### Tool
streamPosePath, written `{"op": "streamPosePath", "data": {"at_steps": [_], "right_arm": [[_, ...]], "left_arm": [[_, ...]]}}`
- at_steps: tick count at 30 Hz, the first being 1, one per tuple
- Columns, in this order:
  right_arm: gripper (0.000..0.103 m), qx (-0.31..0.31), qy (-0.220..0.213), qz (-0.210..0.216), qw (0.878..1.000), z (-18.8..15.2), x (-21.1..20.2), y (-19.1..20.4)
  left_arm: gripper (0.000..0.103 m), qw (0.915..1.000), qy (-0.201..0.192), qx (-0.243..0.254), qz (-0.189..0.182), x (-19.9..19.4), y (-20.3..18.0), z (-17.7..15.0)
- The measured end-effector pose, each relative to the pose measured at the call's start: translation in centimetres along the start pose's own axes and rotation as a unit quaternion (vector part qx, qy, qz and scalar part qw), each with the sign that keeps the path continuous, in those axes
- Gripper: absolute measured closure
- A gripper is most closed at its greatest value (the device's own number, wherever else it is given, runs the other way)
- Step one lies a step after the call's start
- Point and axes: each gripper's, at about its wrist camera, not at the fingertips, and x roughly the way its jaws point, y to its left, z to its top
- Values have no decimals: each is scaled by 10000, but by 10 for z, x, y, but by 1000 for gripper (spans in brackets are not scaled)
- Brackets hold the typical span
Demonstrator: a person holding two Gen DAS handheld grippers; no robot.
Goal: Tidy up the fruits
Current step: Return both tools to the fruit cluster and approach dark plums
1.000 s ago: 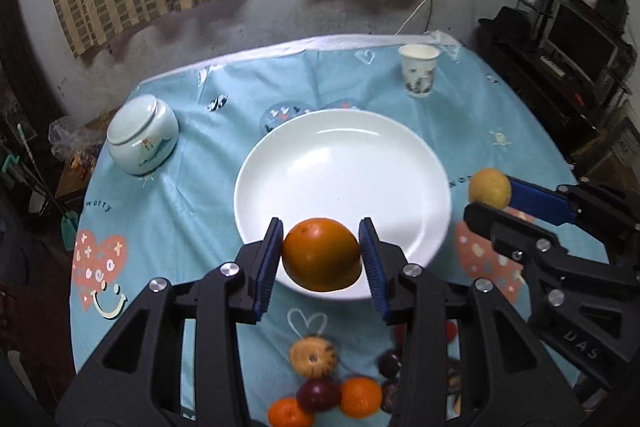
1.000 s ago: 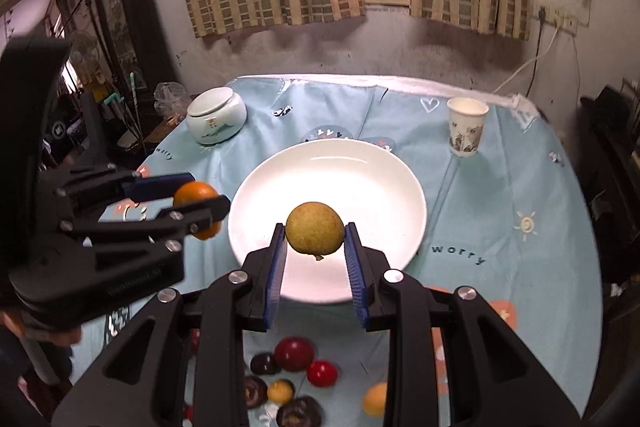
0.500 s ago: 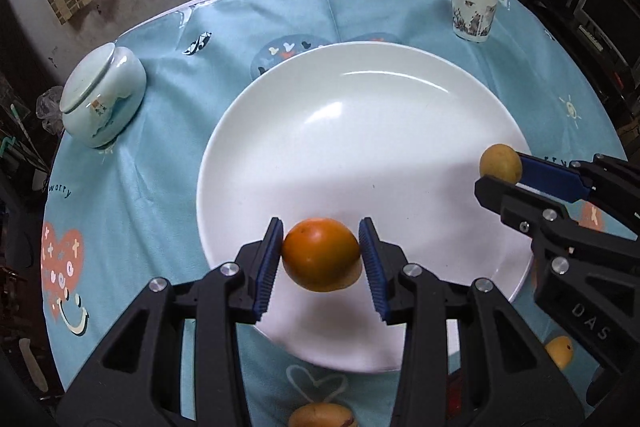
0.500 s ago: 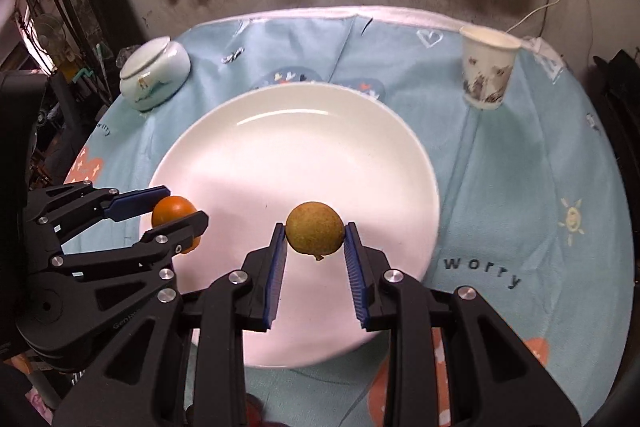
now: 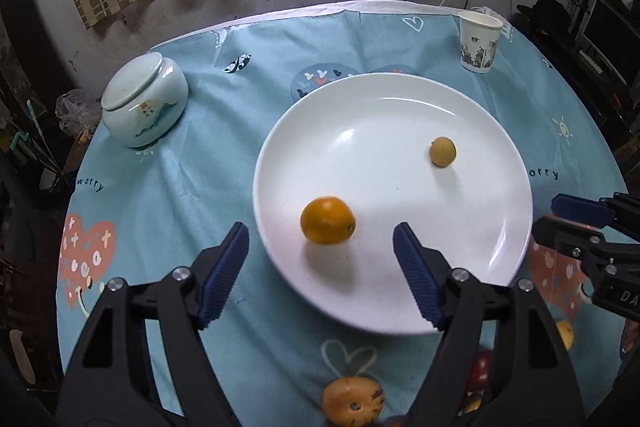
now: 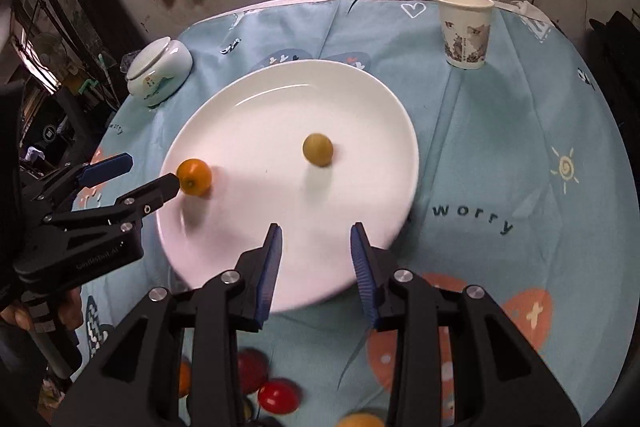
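You have one white plate (image 5: 492,155) holding two fruits: one orange (image 5: 328,220) and one yellow-green fruit (image 5: 443,151). You have one paper cup (image 5: 479,41), one lidded ceramic jar (image 5: 144,99) and one blue tablecloth (image 5: 192,167). More fruits lie near the table's close edge, partly hidden; their count cannot be told.

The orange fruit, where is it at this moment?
The orange fruit lies on the white plate, near its left front edge in the left wrist view, just ahead of the open left gripper; the small yellow fruit sits farther right.
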Motion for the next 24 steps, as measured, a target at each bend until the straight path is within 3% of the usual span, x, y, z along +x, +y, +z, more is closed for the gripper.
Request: {"op": "streamPosePath", "data": {"at_steps": [1, 3, 8, 11, 15, 20, 24], "right_arm": [[38, 51, -91, 57, 9999, -12, -13, 0], [38, 45, -135, 229, 9996, -29, -28, 2], [35, 374, -100, 150, 9991, -94, -60, 1], [32, 623, -14, -246, 9978, -143, -69, 4], [32, -5, -10, -619, 9981, -198, -74, 26], [32, -882, 451, -210, 9949, -246, -69, 61], [32, -1130, 507, 293, 9919, -264, -70, 82]], "left_arm": [[27, 10000, -41, 40, -27, -7, 1, -6], [25, 9999, -112, 105, -73, -21, 2, -19], [16, 9996, -231, 75, -170, -59, 5, -65], [14, 9993, -211, 103, -302, -81, 4, -104], [13, 9974, 127, 392, -587, -99, -4, -167], [12, 9845, 579, 1200, -1136, -106, -36, -225], [13, 9856, 807, 1033, -1071, -101, -29, -237]]}}
